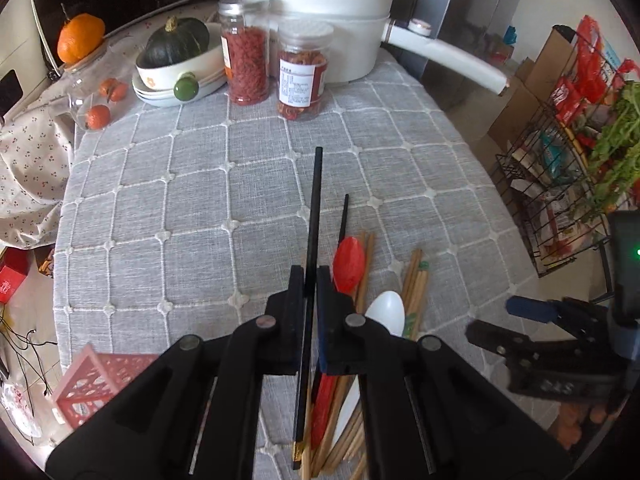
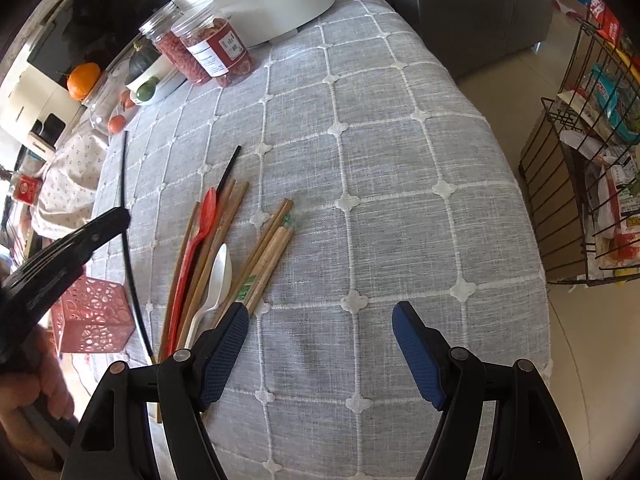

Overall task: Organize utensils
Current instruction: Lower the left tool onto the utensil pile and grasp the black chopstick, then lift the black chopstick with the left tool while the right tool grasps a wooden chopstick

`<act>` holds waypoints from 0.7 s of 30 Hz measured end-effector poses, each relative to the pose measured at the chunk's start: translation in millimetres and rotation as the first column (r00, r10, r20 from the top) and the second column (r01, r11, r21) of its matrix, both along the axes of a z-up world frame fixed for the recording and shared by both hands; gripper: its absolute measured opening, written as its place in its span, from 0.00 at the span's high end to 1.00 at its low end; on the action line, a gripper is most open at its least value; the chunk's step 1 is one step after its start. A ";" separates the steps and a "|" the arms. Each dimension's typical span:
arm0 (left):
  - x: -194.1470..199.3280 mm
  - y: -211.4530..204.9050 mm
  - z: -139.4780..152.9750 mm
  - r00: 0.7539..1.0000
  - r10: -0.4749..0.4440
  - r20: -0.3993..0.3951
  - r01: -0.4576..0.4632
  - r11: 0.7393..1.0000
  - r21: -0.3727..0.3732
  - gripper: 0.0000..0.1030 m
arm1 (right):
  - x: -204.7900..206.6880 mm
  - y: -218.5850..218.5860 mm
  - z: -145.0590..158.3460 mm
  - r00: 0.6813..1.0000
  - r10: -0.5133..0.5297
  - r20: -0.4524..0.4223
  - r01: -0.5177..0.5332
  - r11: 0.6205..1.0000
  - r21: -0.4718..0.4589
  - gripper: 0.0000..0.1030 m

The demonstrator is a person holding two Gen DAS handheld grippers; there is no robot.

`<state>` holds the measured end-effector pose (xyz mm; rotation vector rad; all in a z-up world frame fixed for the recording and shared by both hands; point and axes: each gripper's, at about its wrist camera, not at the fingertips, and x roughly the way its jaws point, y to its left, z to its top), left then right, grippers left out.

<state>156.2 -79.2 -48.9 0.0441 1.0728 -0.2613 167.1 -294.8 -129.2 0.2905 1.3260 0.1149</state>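
Note:
My left gripper [image 1: 309, 280] is shut on a black chopstick [image 1: 315, 216], which it holds lifted above the grey checked tablecloth [image 1: 192, 200]; the same black chopstick [image 2: 125, 216] shows in the right wrist view, rising past the left gripper's fingers [image 2: 106, 220]. On the cloth lie a second black chopstick [image 2: 229, 170], a red spoon [image 2: 202, 228], a white spoon [image 2: 219, 276] and several wooden chopsticks [image 2: 268, 248]. My right gripper [image 2: 320, 316] hovers open over bare cloth just right of that pile, its jaws wide apart with nothing between them. A red perforated holder [image 2: 94, 314] stands at the table's left edge.
At the back stand a white pot with a long handle [image 1: 320, 12], two jars of red dried food [image 1: 248, 52], a bowl with a green squash [image 1: 180, 48] and an orange [image 1: 80, 36]. A wire rack of packets [image 1: 568, 152] is off the table's right side.

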 end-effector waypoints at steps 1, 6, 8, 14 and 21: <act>-4.7 6.7 7.3 1.000 -0.005 0.017 0.006 1.000 -0.010 0.94 | 1.5 3.1 -2.3 1.000 0.002 -0.005 -0.002 1.000 -0.002 0.27; -17.7 16.7 26.0 0.996 -0.018 0.090 0.024 0.998 -0.060 0.94 | 9.9 20.3 -15.1 0.999 0.015 -0.038 -0.015 1.000 0.003 0.42; -29.5 23.1 32.1 0.993 -0.017 0.121 0.025 0.997 -0.068 0.94 | 12.9 28.9 -20.8 0.998 0.022 -0.053 -0.023 1.000 -0.004 0.50; -53.5 54.9 35.2 0.984 0.030 0.174 -0.006 0.991 -0.136 0.94 | 17.1 58.0 -29.9 0.995 0.073 -0.074 -0.081 0.992 -0.102 0.58; -63.8 63.5 35.8 0.982 0.024 0.189 0.005 0.988 -0.152 0.94 | 19.6 86.4 -31.4 0.994 0.089 -0.069 -0.102 0.971 -0.217 0.59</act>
